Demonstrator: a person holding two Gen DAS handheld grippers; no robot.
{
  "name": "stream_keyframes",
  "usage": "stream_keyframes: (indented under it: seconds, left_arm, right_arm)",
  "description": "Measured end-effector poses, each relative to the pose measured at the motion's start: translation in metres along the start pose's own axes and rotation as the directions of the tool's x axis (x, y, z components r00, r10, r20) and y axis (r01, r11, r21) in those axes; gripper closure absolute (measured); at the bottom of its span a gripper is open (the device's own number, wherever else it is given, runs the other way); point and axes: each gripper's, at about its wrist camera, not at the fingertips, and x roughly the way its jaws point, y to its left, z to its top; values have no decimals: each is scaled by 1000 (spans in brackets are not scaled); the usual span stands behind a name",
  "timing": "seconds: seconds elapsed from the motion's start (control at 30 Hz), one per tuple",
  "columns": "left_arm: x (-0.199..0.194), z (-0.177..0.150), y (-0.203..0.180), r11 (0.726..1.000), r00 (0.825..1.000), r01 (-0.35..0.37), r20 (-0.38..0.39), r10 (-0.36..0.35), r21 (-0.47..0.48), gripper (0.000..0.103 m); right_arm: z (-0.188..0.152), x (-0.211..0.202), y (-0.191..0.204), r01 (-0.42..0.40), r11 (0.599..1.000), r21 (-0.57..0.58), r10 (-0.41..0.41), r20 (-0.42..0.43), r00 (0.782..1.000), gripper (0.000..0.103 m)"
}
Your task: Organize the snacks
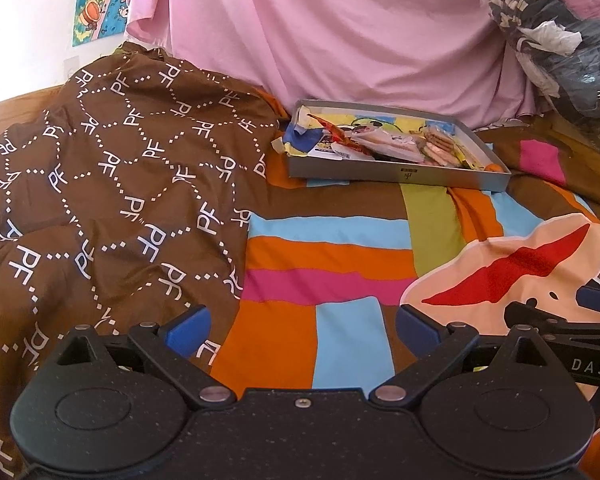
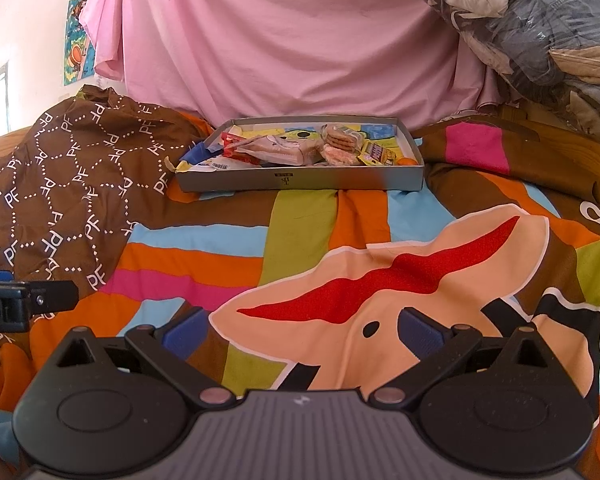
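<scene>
- The snacks (image 2: 300, 148) lie heaped in a shallow grey cardboard tray (image 2: 300, 180) on the bed, near its far edge: a pack of round biscuits (image 2: 338, 136), a yellow packet (image 2: 376, 156), a clear-wrapped pale bar (image 2: 276, 150), and a small orange thing (image 2: 409, 162) in the tray's right corner.
- A blue wrapper (image 1: 302, 138) hangs over the tray's left end.
- The tray rests on a striped bedspread (image 1: 320, 248) with a cartoon print, just beside a crumpled brown cloth (image 1: 112, 184) marked "PF".
- A pink sheet (image 2: 280, 40) hangs behind; bagged clothes (image 2: 540, 20) are piled at right.
- The left gripper (image 1: 302, 330) and right gripper (image 2: 302, 330) hover side by side over the bedspread, well apart from the tray, jaws released and holding nothing.
</scene>
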Motion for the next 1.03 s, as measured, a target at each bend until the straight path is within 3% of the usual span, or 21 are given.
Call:
stream_keyframes:
  seconds: [1.03]
  left_arm:
    - [2, -4, 1, 1000, 1000, -17, -18, 17, -8, 6]
  right_arm:
    - [0, 0, 1, 1, 1000, 0, -1, -1, 1000, 0]
